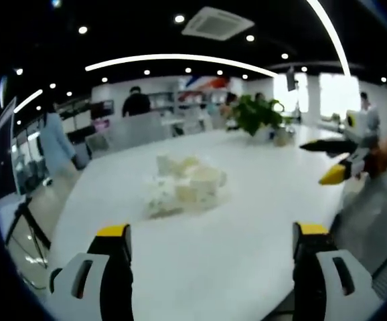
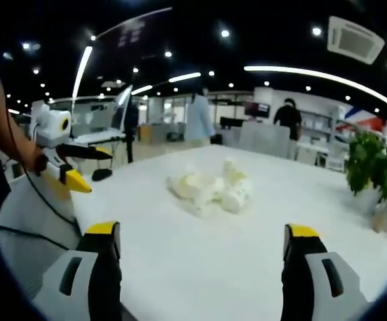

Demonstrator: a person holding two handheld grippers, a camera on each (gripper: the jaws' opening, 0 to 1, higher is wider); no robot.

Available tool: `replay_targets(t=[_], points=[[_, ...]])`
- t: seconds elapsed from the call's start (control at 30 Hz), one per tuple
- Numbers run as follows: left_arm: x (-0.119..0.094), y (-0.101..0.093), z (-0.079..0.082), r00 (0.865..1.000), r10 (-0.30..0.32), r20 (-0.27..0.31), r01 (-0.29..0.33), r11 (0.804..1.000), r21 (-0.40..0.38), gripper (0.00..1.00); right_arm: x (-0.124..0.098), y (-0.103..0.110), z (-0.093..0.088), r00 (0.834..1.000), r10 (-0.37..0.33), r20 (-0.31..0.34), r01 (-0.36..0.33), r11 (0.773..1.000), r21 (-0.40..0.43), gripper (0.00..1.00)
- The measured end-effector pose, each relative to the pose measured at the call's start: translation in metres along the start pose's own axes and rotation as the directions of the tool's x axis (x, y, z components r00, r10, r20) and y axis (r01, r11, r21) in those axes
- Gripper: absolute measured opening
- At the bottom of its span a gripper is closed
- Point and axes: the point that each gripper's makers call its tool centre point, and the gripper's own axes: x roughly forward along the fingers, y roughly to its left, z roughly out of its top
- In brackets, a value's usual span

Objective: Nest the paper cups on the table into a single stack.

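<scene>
Several white paper cups (image 1: pixel 183 185) lie in a loose, blurred heap in the middle of the white table (image 1: pixel 247 241); the same heap of cups (image 2: pixel 210 187) appears in the right gripper view. My left gripper (image 1: pixel 211 234) is open, well short of the heap, with nothing between its yellow-tipped jaws. My right gripper (image 2: pixel 203 234) is open too, held near the table edge, apart from the cups. The right gripper (image 1: pixel 337 164) also enters the left gripper view from the right, and the left gripper (image 2: pixel 80 167) enters the right gripper view from the left.
A potted green plant (image 1: pixel 257 115) stands on the table's far end, and the plant (image 2: pixel 374 167) is at right in the right gripper view. People (image 1: pixel 136 101) and office furniture are beyond the table. A tripod (image 1: pixel 26 224) stands on the floor at left.
</scene>
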Motion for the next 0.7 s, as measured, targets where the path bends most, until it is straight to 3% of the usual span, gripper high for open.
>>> replay_targets(t=[0.13,0.43,0.7], points=[[0.001,0.0,-0.002,1.0,0.001,-0.012,-0.001,1.0,0.006,1.0,0.007,0.012,-0.001,0.998,0.062,-0.023,-0.062,0.998,-0.027,1.0],[0.003,-0.007,-0.007,0.999,-0.026,-0.035,0.027,0.999,0.028,1.0,0.032,0.004,0.028,0.998,0.06,0.021,-0.06,0.998,-0.03,1.0],[0.002,-0.006,-0.008,0.999,-0.021,-0.035,0.021,1.0,0.018,1.0,0.059,0.01,0.026,0.995,0.094,0.016,-0.094,0.995,-0.026,1.0]])
